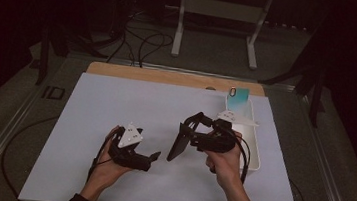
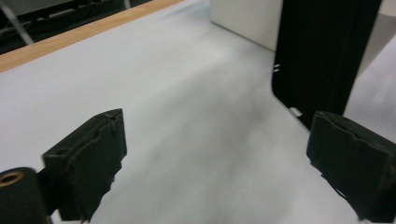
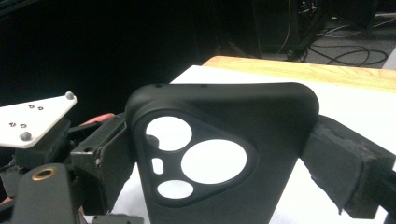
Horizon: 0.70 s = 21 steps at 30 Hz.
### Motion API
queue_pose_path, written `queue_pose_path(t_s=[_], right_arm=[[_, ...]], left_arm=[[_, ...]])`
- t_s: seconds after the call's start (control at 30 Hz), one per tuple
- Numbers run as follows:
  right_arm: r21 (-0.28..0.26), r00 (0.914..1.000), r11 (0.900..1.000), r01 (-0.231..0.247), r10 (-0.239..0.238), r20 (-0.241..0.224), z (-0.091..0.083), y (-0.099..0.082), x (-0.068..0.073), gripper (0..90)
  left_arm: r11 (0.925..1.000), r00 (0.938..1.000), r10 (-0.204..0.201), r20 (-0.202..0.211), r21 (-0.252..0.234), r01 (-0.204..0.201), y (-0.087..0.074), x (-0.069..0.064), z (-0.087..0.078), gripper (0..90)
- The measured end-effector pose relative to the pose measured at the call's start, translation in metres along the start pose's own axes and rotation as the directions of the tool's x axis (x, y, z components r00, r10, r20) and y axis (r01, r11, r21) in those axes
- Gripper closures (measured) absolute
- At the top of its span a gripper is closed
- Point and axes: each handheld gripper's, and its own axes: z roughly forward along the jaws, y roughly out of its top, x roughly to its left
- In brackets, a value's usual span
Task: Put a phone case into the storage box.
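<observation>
A: High view first. Your right gripper point(image 1: 181, 133) sits right of the table's middle, over the white mat point(image 1: 116, 104). It is clenched on a black phone case point(image 1: 178, 143), which stands on edge and tilts, its lower end close to the mat.

B: And the right gripper view?

A: There you see the phone case point(image 3: 224, 140) from close up, pinched at its two sides between the padded jaws. Its triangular camera cutout, with three round openings and one small slot, faces the lens. Behind it lie the mat and the wooden table edge point(image 3: 299, 70).

B: What about your left gripper?

A: Your left gripper point(image 1: 153, 158) is released. It lies just left of the case and nearer to you, jaws pointing right toward it. In the left gripper view the left gripper point(image 2: 215, 163) has its pads spread wide with only bare mat between them. The phone case point(image 2: 327, 51) rises at the far right, just beyond the right pad and not gripped by it.

B: Anything else on the table?

A: A white tray point(image 1: 255, 139) stands at the right edge of the mat, just right of your right hand point(image 1: 225, 161). At its far end a light blue card point(image 1: 238, 98) stands upright.
</observation>
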Motion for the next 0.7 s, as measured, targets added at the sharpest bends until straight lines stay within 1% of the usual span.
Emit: queue_pose_path(t_s=[0.1, 0.27, 0.3, 0.33, 0.43, 0.5, 0.53, 0.57, 0.7], right_arm=[[0.000, 1.0000, 1.0000, 0.003, -0.003, 0.003, 0.000, 0.000, 0.000, 14.3], [-0.002, 0.9999, 1.0000, 0.004, -0.004, 0.011, -0.001, 0.001, -0.002, 14.3], [-0.002, 0.9999, 1.0000, 0.005, -0.005, 0.012, -0.001, 0.001, -0.002, 14.3], [-0.002, 0.9999, 1.0000, 0.005, -0.005, 0.012, -0.001, 0.001, -0.002, 14.3], [-0.005, 0.9998, 0.9999, 0.011, -0.011, 0.016, -0.002, 0.003, -0.003, 14.3], [-0.004, 0.9997, 0.9999, 0.011, -0.011, 0.020, -0.003, 0.004, -0.003, 14.3], [-0.004, 0.9997, 0.9999, 0.011, -0.011, 0.020, -0.003, 0.004, -0.003, 14.3], [-0.006, 0.9995, 0.9999, 0.014, -0.014, 0.028, -0.003, 0.006, -0.005, 14.2], [-0.006, 0.9991, 0.9998, 0.017, -0.017, 0.039, -0.004, 0.008, -0.007, 14.3]], left_arm=[[0.9999, 0.9998, -0.012, -0.013, -0.002, 0.012, -0.004, 0.006, -0.004, 1.6], [0.9995, 0.9984, -0.031, -0.047, -0.011, 0.030, -0.013, 0.015, -0.011, 0.5], [0.9992, 0.9977, -0.039, -0.055, -0.013, 0.038, -0.016, 0.018, -0.014, 0.4], [0.9992, 0.9977, -0.039, -0.055, -0.013, 0.038, -0.016, 0.018, -0.014, 0.4], [0.9986, 0.9958, -0.051, -0.076, -0.016, 0.050, -0.022, 0.024, -0.019, 0.3], [0.9986, 0.9958, -0.051, -0.076, -0.016, 0.050, -0.022, 0.024, -0.019, 0.3], [0.9980, 0.9936, -0.062, -0.094, -0.016, 0.061, -0.029, 0.029, -0.024, 0.3], [0.9978, 0.9926, -0.066, -0.102, -0.015, 0.065, -0.031, 0.030, -0.026, 0.3], [0.9967, 0.9903, -0.080, -0.113, -0.025, 0.078, -0.038, 0.034, -0.032, 0.3]])
